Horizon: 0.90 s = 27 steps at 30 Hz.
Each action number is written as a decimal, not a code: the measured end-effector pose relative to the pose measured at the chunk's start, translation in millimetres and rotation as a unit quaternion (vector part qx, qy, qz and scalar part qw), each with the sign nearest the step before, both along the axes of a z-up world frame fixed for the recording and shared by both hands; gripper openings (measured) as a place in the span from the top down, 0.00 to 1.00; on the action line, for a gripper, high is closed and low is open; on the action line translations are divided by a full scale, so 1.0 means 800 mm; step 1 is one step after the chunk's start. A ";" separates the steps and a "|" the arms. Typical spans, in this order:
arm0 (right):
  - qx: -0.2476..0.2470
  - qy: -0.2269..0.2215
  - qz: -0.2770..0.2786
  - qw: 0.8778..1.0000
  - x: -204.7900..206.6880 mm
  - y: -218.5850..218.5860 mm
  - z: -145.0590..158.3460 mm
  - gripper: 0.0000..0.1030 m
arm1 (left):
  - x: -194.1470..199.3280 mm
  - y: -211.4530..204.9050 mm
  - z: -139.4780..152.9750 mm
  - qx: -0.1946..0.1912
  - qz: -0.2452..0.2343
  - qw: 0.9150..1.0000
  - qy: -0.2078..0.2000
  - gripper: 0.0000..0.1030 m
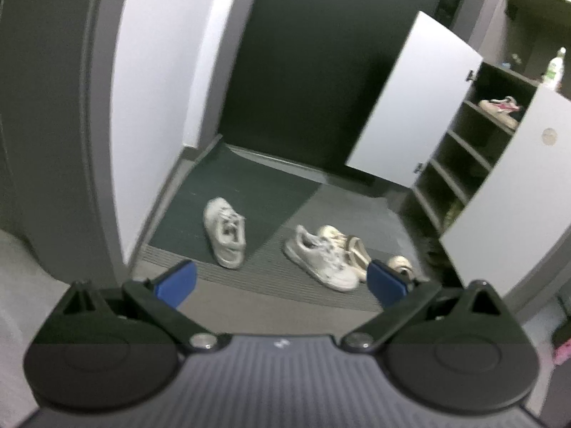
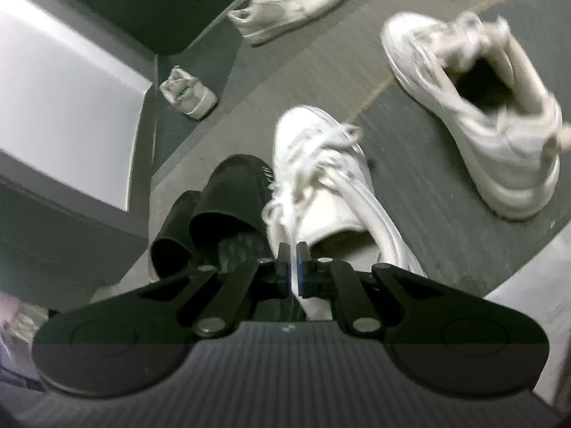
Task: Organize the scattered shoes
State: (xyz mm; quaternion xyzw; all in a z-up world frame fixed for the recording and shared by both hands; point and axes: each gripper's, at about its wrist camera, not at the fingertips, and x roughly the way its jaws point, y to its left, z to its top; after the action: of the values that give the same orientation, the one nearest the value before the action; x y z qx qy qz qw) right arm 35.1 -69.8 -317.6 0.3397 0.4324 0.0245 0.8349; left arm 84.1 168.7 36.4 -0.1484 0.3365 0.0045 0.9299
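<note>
In the left wrist view my left gripper (image 1: 282, 281) is open and empty, held above the floor. Ahead of it lie a white sneaker (image 1: 225, 232) on the dark mat and a cluster of white and beige shoes (image 1: 328, 255) to the right. In the right wrist view my right gripper (image 2: 293, 267) is shut on the heel edge of a white sneaker (image 2: 321, 178). A black slipper (image 2: 221, 210) lies just left of it. Another white sneaker (image 2: 474, 117) lies to the right; further shoes (image 2: 285, 3) lie beyond.
An open shoe cabinet (image 1: 460, 164) with white doors stands at the right; a pink-and-white shoe (image 1: 501, 107) sits on an upper shelf. A dark door (image 1: 321, 64) closes the far end. A small crumpled shoe (image 2: 187, 94) lies near the white cabinet door (image 2: 64, 107).
</note>
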 end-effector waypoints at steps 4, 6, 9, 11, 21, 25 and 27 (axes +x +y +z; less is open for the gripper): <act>-0.029 -0.028 0.013 0.999 0.004 -0.002 0.068 0.92 | 0.007 0.006 -0.003 0.005 0.013 1.000 0.014 0.00; -0.054 -0.028 0.016 0.998 0.008 -0.009 0.120 0.92 | 0.011 0.001 -0.006 0.018 0.011 1.000 0.019 0.00; -0.072 -0.051 0.025 0.996 0.007 -0.029 0.189 0.92 | 0.015 -0.011 -0.011 0.033 -0.005 0.999 0.030 0.00; -0.077 -0.078 0.034 0.993 0.005 -0.044 0.234 0.91 | 0.020 -0.022 -0.013 0.044 -0.022 0.998 0.036 0.00; -0.102 -0.212 0.072 0.969 -0.008 -0.119 0.453 0.74 | 0.089 -0.080 -0.043 0.125 -0.099 0.984 0.080 0.00; -0.109 -0.264 0.055 0.957 -0.007 -0.136 0.455 0.69 | 0.162 -0.076 -0.100 0.133 -0.084 0.981 0.112 0.00; -0.095 -0.292 0.041 0.951 -0.009 -0.139 0.436 0.35 | 0.199 -0.071 -0.130 0.134 -0.071 0.980 0.126 0.00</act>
State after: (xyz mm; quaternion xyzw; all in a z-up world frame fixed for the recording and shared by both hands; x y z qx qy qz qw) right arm 27.6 -181.1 31.5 0.2188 0.1837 0.1161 0.9512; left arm 243.3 112.0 -67.7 0.0036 0.4572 0.0017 0.8894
